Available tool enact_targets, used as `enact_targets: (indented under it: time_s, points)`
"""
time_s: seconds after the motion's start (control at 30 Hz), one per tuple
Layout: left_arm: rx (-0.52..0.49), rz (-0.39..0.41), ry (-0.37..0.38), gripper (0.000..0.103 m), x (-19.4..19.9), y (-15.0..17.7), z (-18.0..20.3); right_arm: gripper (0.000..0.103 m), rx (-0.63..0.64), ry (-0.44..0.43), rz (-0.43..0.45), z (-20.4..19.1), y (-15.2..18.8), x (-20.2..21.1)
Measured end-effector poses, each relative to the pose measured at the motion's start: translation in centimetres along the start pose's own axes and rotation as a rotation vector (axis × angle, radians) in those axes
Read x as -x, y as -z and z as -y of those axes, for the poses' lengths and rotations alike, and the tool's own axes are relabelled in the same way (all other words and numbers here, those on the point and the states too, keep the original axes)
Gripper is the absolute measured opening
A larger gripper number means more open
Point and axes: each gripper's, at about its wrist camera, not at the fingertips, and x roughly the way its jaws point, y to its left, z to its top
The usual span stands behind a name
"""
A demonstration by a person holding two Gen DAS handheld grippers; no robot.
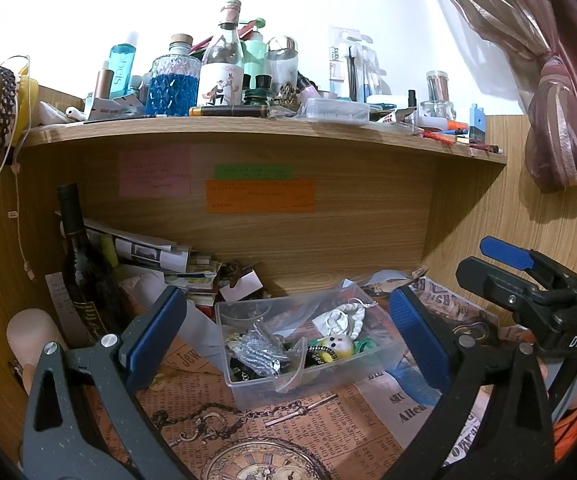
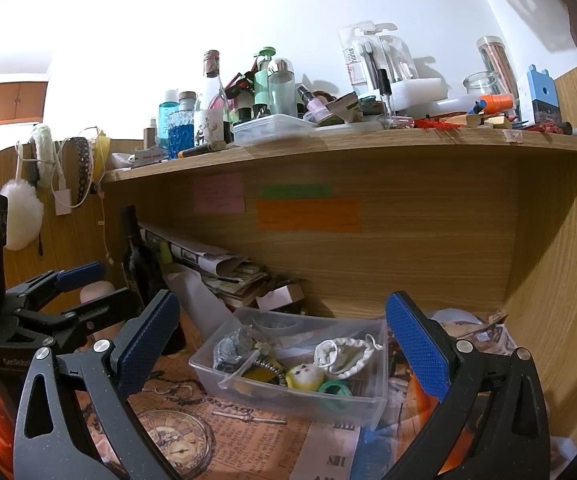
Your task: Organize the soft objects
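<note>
Both my tools hang wide apart and empty here: left tool point(image 1: 288, 336) and right tool point(image 2: 284, 344), each framing the one clear plastic bin point(image 1: 248, 384) sitting on the newspaper-print paper point(image 1: 328, 432) that covers the desk. Inside the bin I count one yellow-faced soft doll point(image 2: 304, 376), one white crocheted pouch point(image 2: 346, 354), one green ring point(image 2: 334, 390) and one crinkled silver bag point(image 1: 266, 350), all jumbled together. One dark wine bottle point(image 1: 82, 264) stands upright at the back left beside a slumped stack of papers point(image 1: 156, 254). Three sticky notes on the back panel: one pink point(image 1: 154, 170), one green point(image 1: 253, 171), one orange point(image 1: 260, 196). Shelf point(image 1: 248, 126) above is crowded with bottles.
</note>
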Motion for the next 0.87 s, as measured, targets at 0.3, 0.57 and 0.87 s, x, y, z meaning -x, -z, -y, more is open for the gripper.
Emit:
enact_targets:
  time_s: [0.3,0.57,0.87]
  points:
    - [0.005,-0.015,0.022,0.103,-0.37,0.06,0.12,0.103,0.003,0.0,-0.003,0.06,-0.01,-0.01]
    - [0.014,-0.026,0.03,0.103,-0.56,0.15,-0.02,0.103,-0.003,0.002,-0.008,0.2,0.04,-0.19]
    - [0.02,-0.035,0.031,0.103,-0.83,0.34,-0.25,0.103,-0.011,0.008,-0.026,0.12,0.48,-0.73]
